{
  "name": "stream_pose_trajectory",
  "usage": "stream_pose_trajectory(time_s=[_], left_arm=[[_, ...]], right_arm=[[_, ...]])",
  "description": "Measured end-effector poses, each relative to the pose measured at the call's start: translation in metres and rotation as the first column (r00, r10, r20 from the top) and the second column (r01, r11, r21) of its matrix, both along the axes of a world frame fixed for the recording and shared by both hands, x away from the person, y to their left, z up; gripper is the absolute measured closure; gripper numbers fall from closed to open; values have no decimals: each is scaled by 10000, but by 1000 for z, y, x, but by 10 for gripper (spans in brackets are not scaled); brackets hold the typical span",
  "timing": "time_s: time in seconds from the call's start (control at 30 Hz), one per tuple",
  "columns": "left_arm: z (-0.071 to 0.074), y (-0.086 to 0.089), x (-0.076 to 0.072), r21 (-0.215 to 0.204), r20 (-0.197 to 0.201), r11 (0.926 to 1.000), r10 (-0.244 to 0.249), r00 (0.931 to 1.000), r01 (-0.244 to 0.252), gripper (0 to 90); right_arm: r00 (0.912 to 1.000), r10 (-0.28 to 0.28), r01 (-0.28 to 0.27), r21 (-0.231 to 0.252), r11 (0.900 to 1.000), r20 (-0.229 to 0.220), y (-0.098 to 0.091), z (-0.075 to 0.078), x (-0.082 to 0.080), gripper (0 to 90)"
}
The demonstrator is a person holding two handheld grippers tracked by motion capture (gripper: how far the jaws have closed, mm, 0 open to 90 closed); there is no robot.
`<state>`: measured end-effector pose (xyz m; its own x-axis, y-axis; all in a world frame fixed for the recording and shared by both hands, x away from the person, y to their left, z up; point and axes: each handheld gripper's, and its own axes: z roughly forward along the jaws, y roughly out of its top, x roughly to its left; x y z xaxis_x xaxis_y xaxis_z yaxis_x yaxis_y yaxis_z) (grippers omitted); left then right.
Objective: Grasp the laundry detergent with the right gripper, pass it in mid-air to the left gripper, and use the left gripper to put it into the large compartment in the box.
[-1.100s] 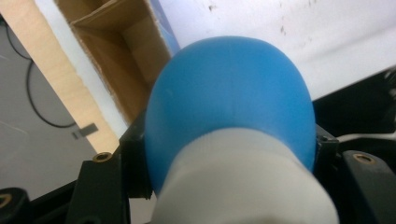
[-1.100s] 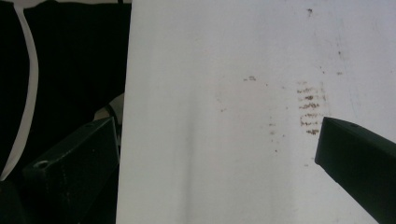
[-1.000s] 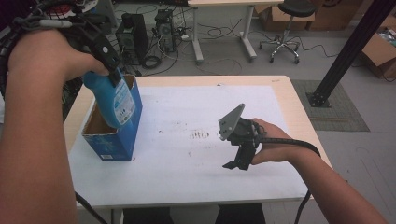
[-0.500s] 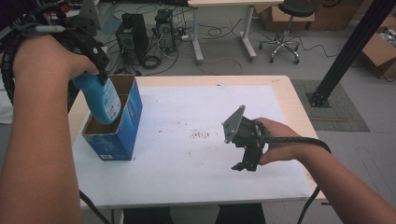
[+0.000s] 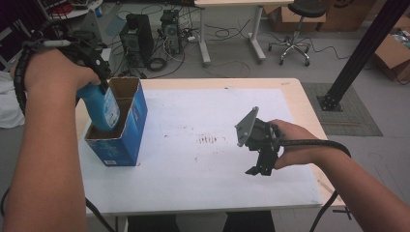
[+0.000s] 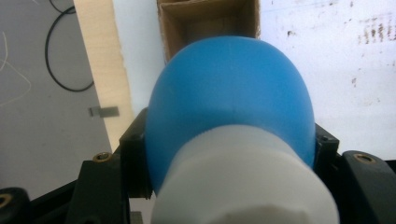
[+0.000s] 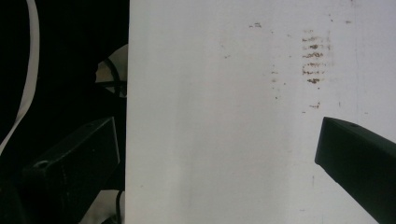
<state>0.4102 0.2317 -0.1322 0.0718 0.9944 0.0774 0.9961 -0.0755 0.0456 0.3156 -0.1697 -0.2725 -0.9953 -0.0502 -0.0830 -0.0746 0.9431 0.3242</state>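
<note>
The left gripper view looks down along a blue bottle [image 6: 229,93] with a white cap [image 6: 243,182], and the two black jaws of the left tongs [image 6: 231,154] press on its shoulder from both sides, just under the cap. The bottle hangs over the open mouth of a blue cardboard box [image 6: 208,18]. In the high view the bottle [image 5: 101,108] is already partly inside the box [image 5: 121,130], which stands near the left edge of the white worktop [image 5: 203,159].

The bottle looks like moulded plastic, so it is probably stiff at the neck and a little soft on the wide body. The smooth round shoulder may be slippery, so a hold close under the cap, where the jaws are now, seems the safe place. Whether it is full or empty cannot be told, so its weight is only a guess. The box is light card and could tip or slide if the bottle pushes its wall.

The right tongs [image 5: 258,166] hover over the worktop with the jaws apart and nothing between them; the right gripper view shows the same wide gap above the bare white surface.

The bottom of the box and the lower part of the bottle are hidden by the box walls. The label on the bottle is too small to read. The person's left forearm covers part of the left tongs in the high view.
</note>
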Motion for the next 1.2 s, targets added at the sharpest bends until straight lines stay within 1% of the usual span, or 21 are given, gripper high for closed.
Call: stream_pose_trajectory(time_s=[0.07,0.1,0.13,0.23,0.4,0.43,0.47,0.53,0.6,0.63,0.7,0.77,0.83,0.87,0.9,1.0,1.03,1.1,1.13,1.17,1.2], left_arm=[[-6,0,1,-56,-18,10000,-9,10000,9,380],[-6,0,1,-56,-18,10000,-9,10000,9,380],[-13,0,3,-60,-80,10000,-4,10000,4,379],[-24,-1,5,27,-138,9999,-103,9999,103,379],[-41,1,8,-19,-296,10000,-71,9995,71,379],[-41,1,8,-19,-296,10000,-71,9995,71,379],[-48,2,9,-38,-374,10000,-85,9993,84,379],[-54,3,9,-19,-392,10000,-88,9992,87,379],[-60,3,10,1,-441,10000,-75,9990,75,379],[-60,3,10,1,-441,10000,-75,9990,75,379],[-69,4,11,-41,-505,10000,-66,9987,64,379],[-71,5,11,-79,-504,10000,-61,9987,57,379],[-77,5,12,-125,-550,9999,-103,9984,97,379],[-82,5,13,-120,-549,9998,-132,9984,125,379],[-82,5,13,-120,-549,9998,-132,9984,125,379],[-90,4,13,-7,-413,9998,-182,9990,182,379],[-95,4,14,49,-415,9999,-145,9990,147,379],[-98,4,15,62,-431,9999,-113,9990,116,379],[-105,4,16,35,-527,9999,-92,9986,94,379],[-105,4,16,35,-527,9999,-92,9986,94,379],[-110,5,17,-11,-574,10000,-92,9983,92,379]], right_arm=[[10000,-26,26,27,10000,3,-1,1,0,0],[10000,-26,26,27,10000,3,-1,1,0,0],[10000,-33,33,11,10000,7,-2,2,0,0],[10000,-38,38,-16,10000,19,-2,3,0,0],[10000,-63,63,-33,10000,32,-4,3,0,0],[10000,-63,63,-33,10000,32,-4,3,0,0],[10000,-75,75,-44,10000,19,-4,3,-1,0],[10000,-98,98,-86,9999,-4,-5,2,-1,0],[10000,-90,90,-128,9999,4,-6,1,-1,0],[9999,-110,110,-129,9999,-14,-6,1,-1,0],[9999,-110,110,-163,9998,-12,-6,0,-1,0],[9999,-112,112,-167,9998,-19,-6,0,-1,0],[10000,-96,96,-172,9998,5,-6,1,-2,0],[10000,-96,97,-154,9998,18,-5,2,-2,0],[10000,-96,97,-154,9998,18,-5,2,-2,0],[10000,-95,95,-92,9999,26,-5,2,-1,0],[9999,-101,101,-115,9999,22,-5,2,-1,0],[9999,-99,99,-128,9999,32,-5,2,-1,0],[9999,-101,102,-132,9999,43,-5,1,-1,0],[9999,-101,102,-132,9999,43,-5,1,-1,0],[9999,-101,102,-131,9999,34,-4,1,0,0]])
